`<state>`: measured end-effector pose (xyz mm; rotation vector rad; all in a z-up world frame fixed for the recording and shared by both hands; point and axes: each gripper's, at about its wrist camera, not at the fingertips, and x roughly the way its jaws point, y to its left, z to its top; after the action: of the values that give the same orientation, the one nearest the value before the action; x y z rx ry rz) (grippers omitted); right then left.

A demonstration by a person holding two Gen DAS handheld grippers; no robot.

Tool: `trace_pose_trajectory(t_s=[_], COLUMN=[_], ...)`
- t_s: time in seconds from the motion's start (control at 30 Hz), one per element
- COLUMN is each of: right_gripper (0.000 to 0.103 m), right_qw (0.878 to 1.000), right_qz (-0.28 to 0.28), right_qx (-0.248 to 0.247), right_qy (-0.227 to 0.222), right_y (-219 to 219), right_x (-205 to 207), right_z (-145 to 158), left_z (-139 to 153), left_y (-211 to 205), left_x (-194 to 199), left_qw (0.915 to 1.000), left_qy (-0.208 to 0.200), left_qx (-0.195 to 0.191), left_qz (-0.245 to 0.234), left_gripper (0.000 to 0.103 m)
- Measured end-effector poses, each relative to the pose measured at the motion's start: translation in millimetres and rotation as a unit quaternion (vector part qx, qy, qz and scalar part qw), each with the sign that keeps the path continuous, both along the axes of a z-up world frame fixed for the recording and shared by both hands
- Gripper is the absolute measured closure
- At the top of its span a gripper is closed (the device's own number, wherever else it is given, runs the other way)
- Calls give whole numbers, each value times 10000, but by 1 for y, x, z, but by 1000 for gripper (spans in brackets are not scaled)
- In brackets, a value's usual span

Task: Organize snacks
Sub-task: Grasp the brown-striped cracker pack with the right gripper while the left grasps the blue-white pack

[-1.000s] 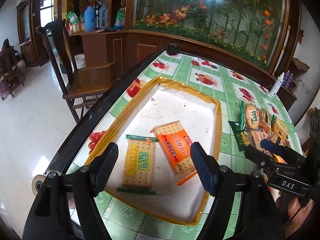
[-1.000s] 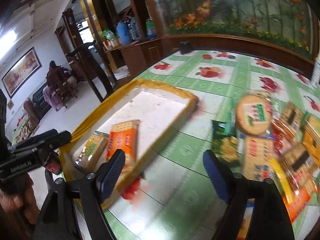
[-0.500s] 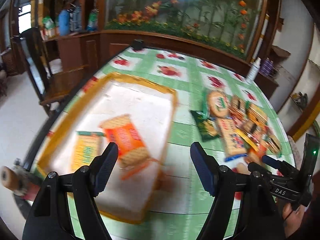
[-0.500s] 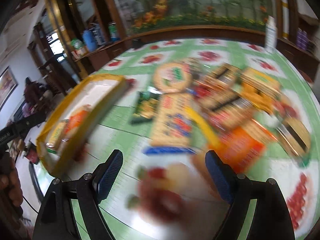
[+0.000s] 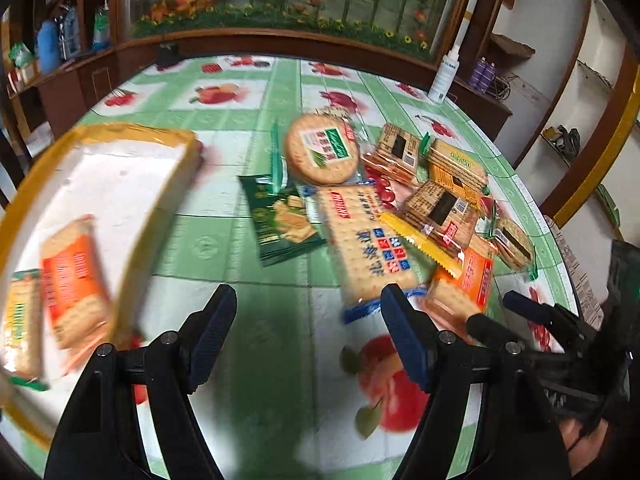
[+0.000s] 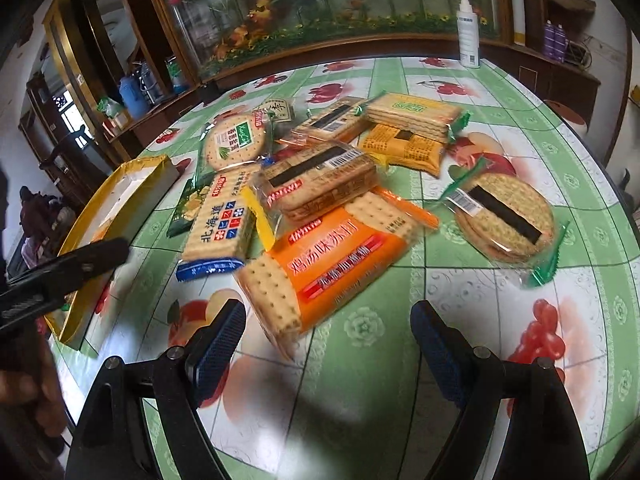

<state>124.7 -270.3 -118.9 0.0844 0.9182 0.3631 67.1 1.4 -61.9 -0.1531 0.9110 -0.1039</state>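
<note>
A pile of cracker packets lies on the green fruit-print tablecloth (image 6: 460,292). Nearest my right gripper (image 6: 328,340), which is open and empty, is an orange packet (image 6: 340,260). A blue-ended packet (image 6: 220,232) lies left of it, and a round cracker packet (image 6: 504,216) to the right. My left gripper (image 5: 308,332) is open and empty, hovering just short of the blue-ended packet (image 5: 368,240). The yellow-rimmed tray (image 5: 132,152) at left holds an orange packet (image 5: 72,280) and a green-and-yellow packet (image 5: 20,320).
A round green-label cracker packet (image 5: 322,152) and a dark green packet (image 5: 280,216) lie at the pile's left side. A white spray bottle (image 6: 468,32) stands at the table's far edge. Wooden cabinets and a flower-painted panel lie beyond. The right gripper shows in the left wrist view (image 5: 508,316).
Both grippers have swung right, away from the tray and toward the snack pile. The tray has slid to the left of both views. Both stay open and empty.
</note>
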Motion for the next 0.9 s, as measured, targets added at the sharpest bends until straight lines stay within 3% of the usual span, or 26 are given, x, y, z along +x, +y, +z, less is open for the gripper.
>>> trace_pose_trajectory(t_s=[0.23, 0.37, 0.47, 0.53, 0.6, 0.7, 0.77, 0.9], right_gripper=[17, 16, 14, 3, 0, 0, 1, 16], right_qw=[9998, 9993, 9974, 9940, 9899, 9870, 9886, 9933], right_qz=[-28, 250, 675, 927, 1136, 1214, 1181, 1019], right_qx=[74, 98, -104, -490, -771, -1017, -911, -551], right_qy=[-199, -257, -246, -313, -337, -285, -191, -35], right_y=[-2, 5, 22, 36, 46, 53, 50, 36], right_x=[19, 51, 74, 85, 91, 102, 109, 117], right_z=[14, 24, 24, 19, 12, 2, -3, -8], left_z=[-10, -12, -10, -8, -7, -8, -9, -15], left_y=[-13, -6, 2, 7, 9, 6, 0, -14], left_x=[18, 15, 15, 17, 19, 24, 29, 38], left_qw=[9999, 9998, 9997, 9998, 9997, 9997, 9996, 9991], left_qy=[124, 168, 200, 182, 195, 241, 287, 400], left_qx=[48, 101, 92, 66, 61, 62, 70, 66], left_qz=[-34, 14, 53, 90, 106, 53, -28, -128], left_gripper=[29, 29, 29, 29, 29, 29, 29, 29])
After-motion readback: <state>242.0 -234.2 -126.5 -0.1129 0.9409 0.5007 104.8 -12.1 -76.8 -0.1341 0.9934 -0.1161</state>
